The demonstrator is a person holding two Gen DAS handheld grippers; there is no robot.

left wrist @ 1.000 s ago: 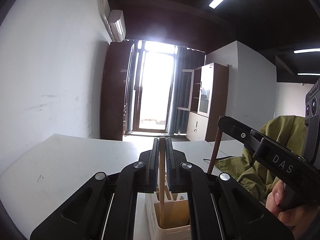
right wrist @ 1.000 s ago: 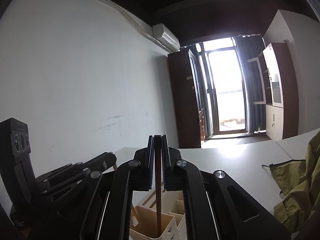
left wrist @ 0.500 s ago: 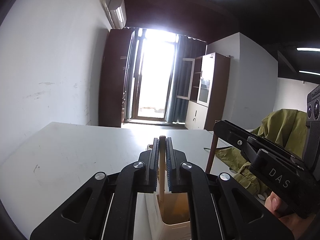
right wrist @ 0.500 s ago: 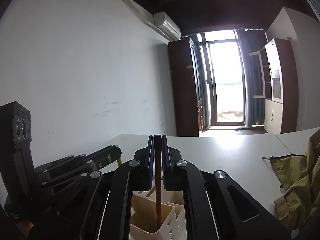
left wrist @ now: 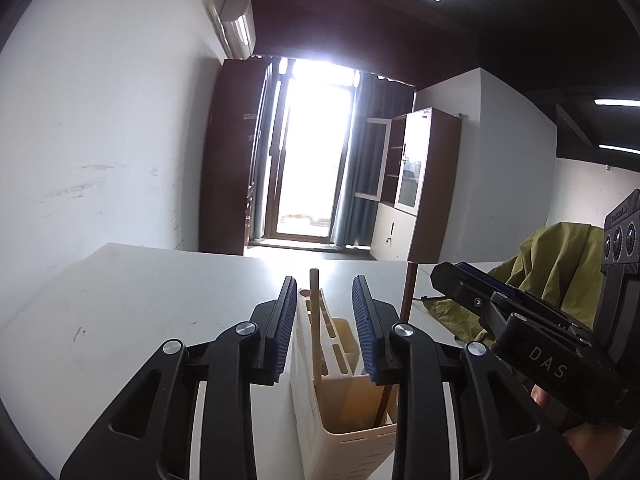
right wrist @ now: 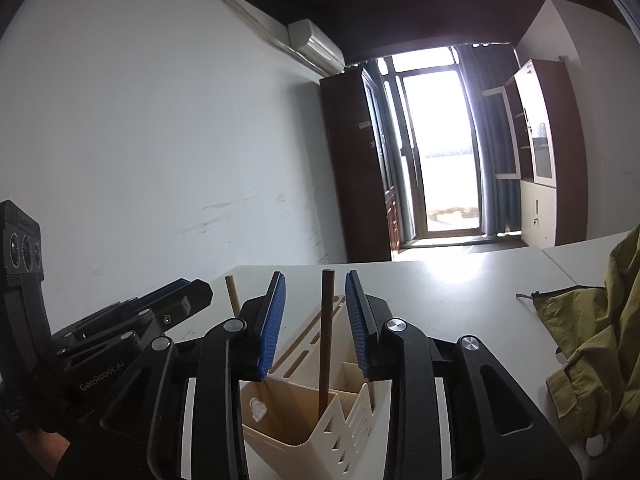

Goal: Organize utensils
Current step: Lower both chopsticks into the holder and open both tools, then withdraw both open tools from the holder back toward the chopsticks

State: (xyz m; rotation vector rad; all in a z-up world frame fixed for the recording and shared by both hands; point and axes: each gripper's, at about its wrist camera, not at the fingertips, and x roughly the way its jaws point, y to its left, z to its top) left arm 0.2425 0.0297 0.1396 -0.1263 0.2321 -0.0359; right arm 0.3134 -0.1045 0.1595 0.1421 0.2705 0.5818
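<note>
A cream plastic utensil holder (left wrist: 348, 420) stands on the white table, also in the right wrist view (right wrist: 304, 420). A light wooden utensil handle (left wrist: 315, 320) stands upright in it between the open fingers of my left gripper (left wrist: 324, 312), untouched. A dark brown handle (right wrist: 326, 332) stands in the holder between the open fingers of my right gripper (right wrist: 314, 312); it also shows in the left wrist view (left wrist: 409, 292). The light handle shows at the left in the right wrist view (right wrist: 232, 292). Each gripper sees the other beside it.
The white table (left wrist: 132, 304) runs back to a wall and a bright glass door. An olive-green jacket (right wrist: 596, 340) lies on the table at the right. Brown cabinets stand beside the door.
Both grippers have opened and let go of their handles, which now stand free in the holder. Both grippers sit lower over the holder than before.
</note>
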